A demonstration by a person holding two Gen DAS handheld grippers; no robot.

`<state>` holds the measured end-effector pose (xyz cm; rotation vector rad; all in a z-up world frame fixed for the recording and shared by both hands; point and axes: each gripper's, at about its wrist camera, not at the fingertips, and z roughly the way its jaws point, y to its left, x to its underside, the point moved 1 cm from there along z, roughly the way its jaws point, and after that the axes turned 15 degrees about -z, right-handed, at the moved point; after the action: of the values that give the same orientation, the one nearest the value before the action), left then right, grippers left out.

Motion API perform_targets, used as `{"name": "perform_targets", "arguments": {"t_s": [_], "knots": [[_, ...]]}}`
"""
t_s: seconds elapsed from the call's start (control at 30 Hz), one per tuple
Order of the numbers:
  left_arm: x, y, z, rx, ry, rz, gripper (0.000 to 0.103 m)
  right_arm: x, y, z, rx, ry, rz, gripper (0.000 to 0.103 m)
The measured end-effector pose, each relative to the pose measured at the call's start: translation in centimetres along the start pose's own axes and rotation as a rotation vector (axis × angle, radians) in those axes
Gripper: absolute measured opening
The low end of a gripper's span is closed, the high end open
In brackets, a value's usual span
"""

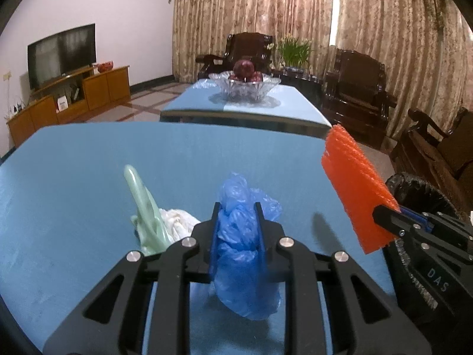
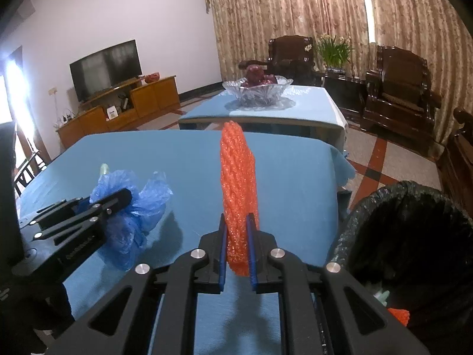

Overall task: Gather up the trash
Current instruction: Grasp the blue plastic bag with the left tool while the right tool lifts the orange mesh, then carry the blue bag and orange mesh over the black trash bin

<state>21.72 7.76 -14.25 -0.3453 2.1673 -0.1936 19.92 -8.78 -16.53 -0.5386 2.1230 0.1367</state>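
The right gripper (image 2: 237, 244), clamped on an upright orange foam net (image 2: 239, 189), sits nearest the black-lined bin (image 2: 414, 230) off the tabletop's right edge, while the left gripper (image 1: 237, 219) grips a blue plastic bag (image 1: 242, 236) farther in.

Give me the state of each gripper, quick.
Left gripper: closed on the blue plastic bag, lifted off the table.
Right gripper: closed on the orange foam net, held upright.
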Motion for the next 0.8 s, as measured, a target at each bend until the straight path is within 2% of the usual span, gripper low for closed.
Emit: {"name": "perform_targets", "arguments": {"t_s": [0.5, 0.8], "knots": [[-1.0, -2.6, -5.7, 0.053, -0.048, 0.024, 0.019, -1.0, -0.5, -6.2, 0.022, -0.085, 0.000, 0.012], [-0.8, -5.8, -7.8, 0.114, -0.061, 0.054, 0.018, -0.3, -1.9, -9.7, 0.063, -0.109, 0.037, 0.012]]}}
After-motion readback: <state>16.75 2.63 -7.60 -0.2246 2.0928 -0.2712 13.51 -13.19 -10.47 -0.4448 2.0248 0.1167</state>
